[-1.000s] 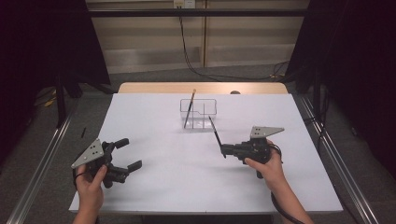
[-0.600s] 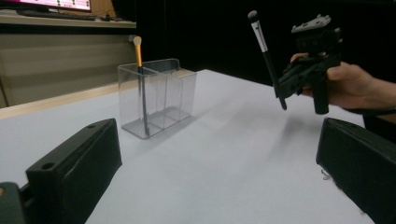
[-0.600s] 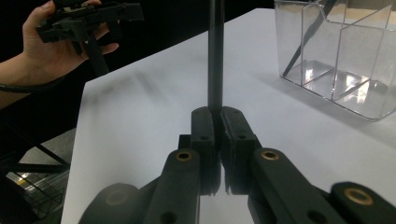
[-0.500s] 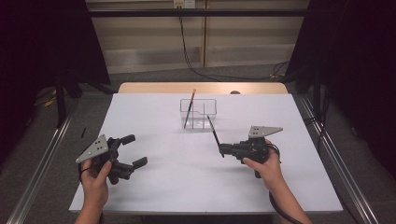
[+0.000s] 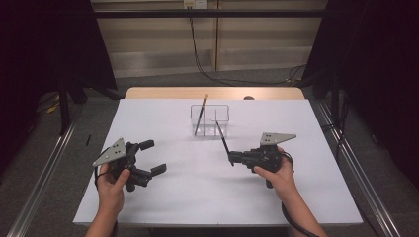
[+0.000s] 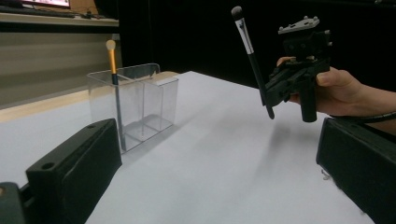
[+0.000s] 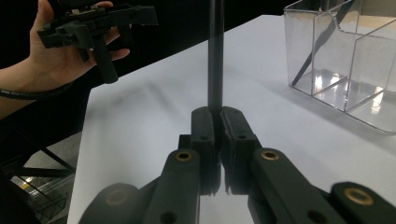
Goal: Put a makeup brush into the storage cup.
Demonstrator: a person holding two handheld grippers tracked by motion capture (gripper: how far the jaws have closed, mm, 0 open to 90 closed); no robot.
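A clear compartment box [image 5: 210,120] stands at the far middle of the white table [image 5: 197,202], with a gold-handled brush [image 5: 200,116] leaning in it. My right gripper [image 5: 232,158] is shut on the lower handle of a black makeup brush [image 5: 223,140], which points up and away toward the box. In the right gripper view the jaws [image 7: 217,116] pinch the black handle [image 7: 215,56] upright, with the box [image 7: 345,60] to its right. My left gripper [image 5: 153,157] is open and holds nothing at the front left. The left gripper view shows the box [image 6: 135,105], the gold brush [image 6: 112,65] and the held black brush [image 6: 252,56].
A wooden strip [image 5: 212,93] runs along the table's far edge, with a cable [image 5: 197,54] hanging behind it. Metal rails [image 5: 39,182] flank both sides. Dark curtains close off left and right.
My left gripper has drifted slightly right, toward the table's middle, still open. The right gripper and its brush have hardly moved.
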